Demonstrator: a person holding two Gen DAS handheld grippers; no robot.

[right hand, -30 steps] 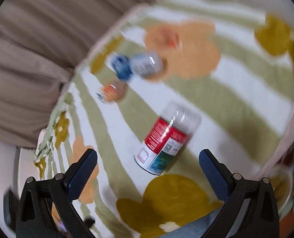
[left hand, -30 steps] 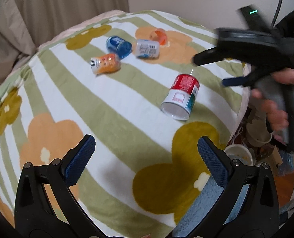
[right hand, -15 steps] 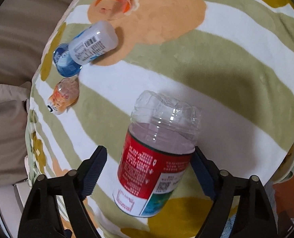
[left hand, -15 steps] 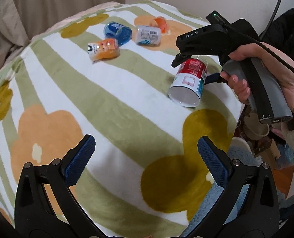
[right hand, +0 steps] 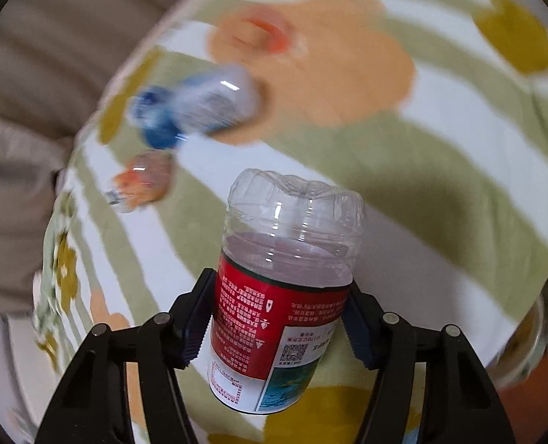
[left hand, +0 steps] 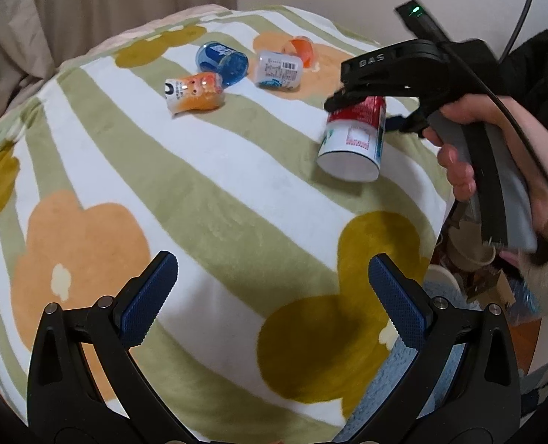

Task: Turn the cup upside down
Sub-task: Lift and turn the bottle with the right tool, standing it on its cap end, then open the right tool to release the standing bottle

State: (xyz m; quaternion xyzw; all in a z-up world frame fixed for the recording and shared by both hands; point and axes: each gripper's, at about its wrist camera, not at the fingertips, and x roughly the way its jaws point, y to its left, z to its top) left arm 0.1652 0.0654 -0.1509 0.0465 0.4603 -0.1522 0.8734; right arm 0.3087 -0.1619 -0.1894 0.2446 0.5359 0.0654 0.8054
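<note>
The cup is a cut clear bottle with a red and white label (right hand: 285,296). My right gripper (right hand: 279,318) is shut on its labelled middle, pads on both sides. In the left wrist view the cup (left hand: 355,137) is held by the right gripper (left hand: 366,107) just above the blanket at the right, tilted, its open end toward the camera. My left gripper (left hand: 274,296) is open and empty, low over the blanket's near part.
A striped flower blanket (left hand: 200,192) covers the surface. At the far side lie an orange cup (left hand: 194,92), a blue cup (left hand: 222,63), a white labelled cup (left hand: 279,70) and a small orange cup (left hand: 301,46). Floor clutter (left hand: 470,259) lies past the right edge.
My right gripper came down around the red-labelled cup, closed on it and has lifted and turned it slightly. The left gripper stayed open and shifted a little.
</note>
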